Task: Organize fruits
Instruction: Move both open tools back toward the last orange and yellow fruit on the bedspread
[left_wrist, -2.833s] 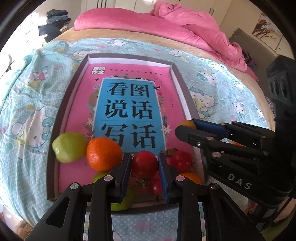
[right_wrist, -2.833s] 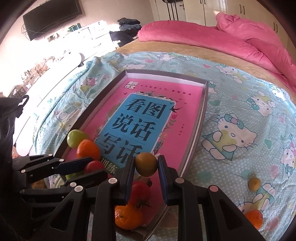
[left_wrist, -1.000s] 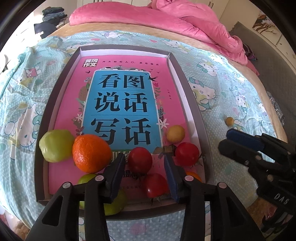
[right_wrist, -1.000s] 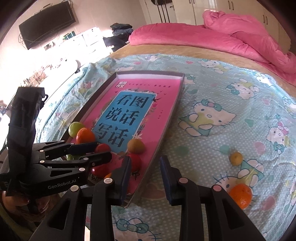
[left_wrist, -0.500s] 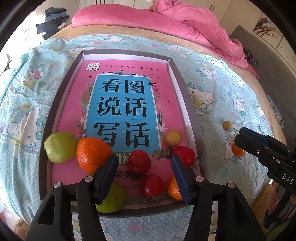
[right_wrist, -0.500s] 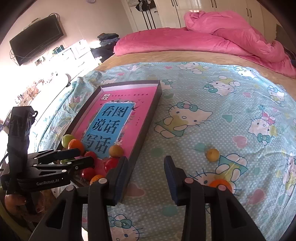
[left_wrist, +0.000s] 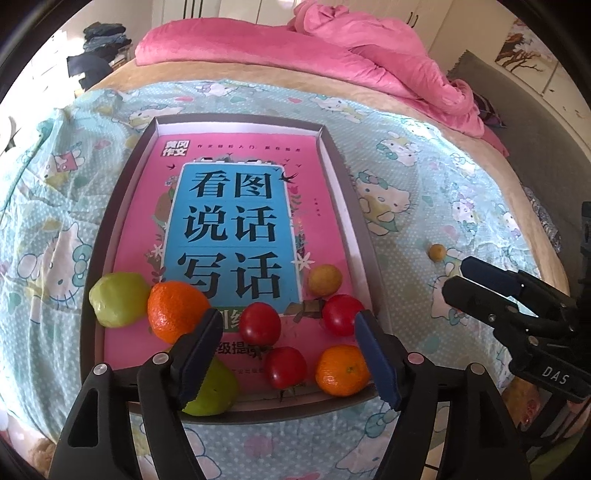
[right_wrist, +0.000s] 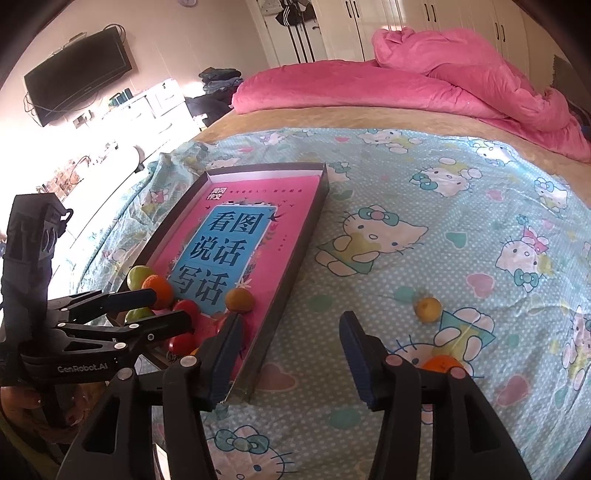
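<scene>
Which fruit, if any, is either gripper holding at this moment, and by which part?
None. The left gripper is opening above the fruit in the tray, its pads pressing nothing. The right gripper is opening over bare bedsheet.

In the lower centre of the frame the left gripper (left_wrist: 286, 345) is opening its jaws over the near end of the tray (left_wrist: 364, 229), nothing between the pads; tomatoes (left_wrist: 259, 323), oranges (left_wrist: 175, 310) and green fruit (left_wrist: 117, 299) cluster there, on a pink book (left_wrist: 236, 206)
</scene>
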